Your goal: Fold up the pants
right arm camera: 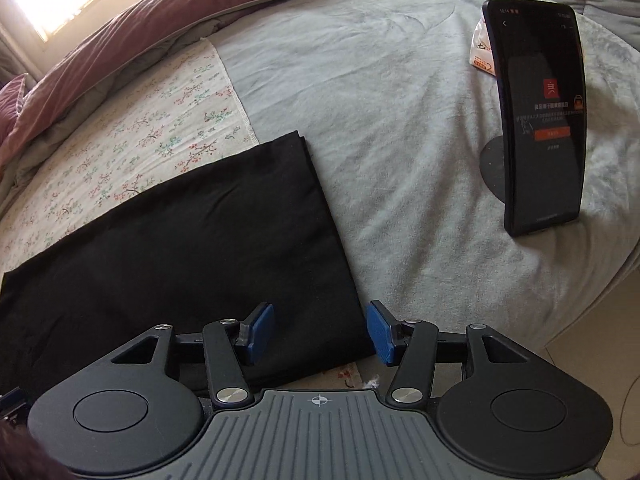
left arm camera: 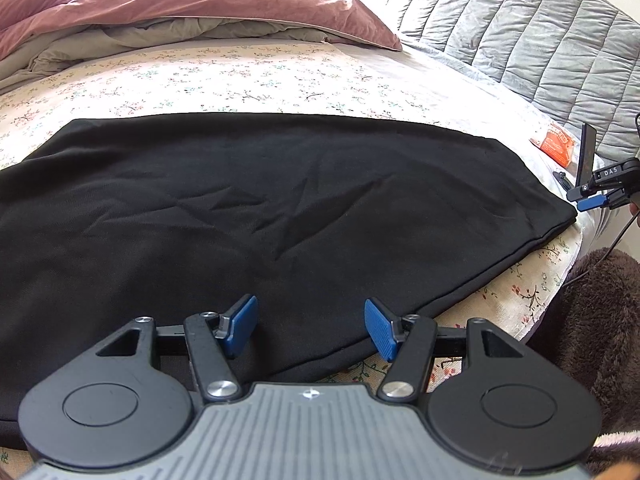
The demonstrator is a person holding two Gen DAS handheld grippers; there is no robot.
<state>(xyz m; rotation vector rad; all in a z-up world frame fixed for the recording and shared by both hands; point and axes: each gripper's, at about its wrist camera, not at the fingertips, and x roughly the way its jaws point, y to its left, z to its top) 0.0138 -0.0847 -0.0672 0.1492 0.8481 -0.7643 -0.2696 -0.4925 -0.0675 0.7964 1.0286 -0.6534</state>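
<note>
Black pants (left arm camera: pixel 256 216) lie flat on the floral sheet (left arm camera: pixel 248 80), long axis running left–right across mid-frame. Left gripper (left arm camera: pixel 310 328), jaws wide, empty, hovers over the near hem; right gripper (right arm camera: pixel 320 332), likewise wide, straddles the lower-right corner.

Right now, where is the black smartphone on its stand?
In the right wrist view, the black smartphone on its round stand is upright at upper right on the grey blanket, right of the black folded pants.
</note>
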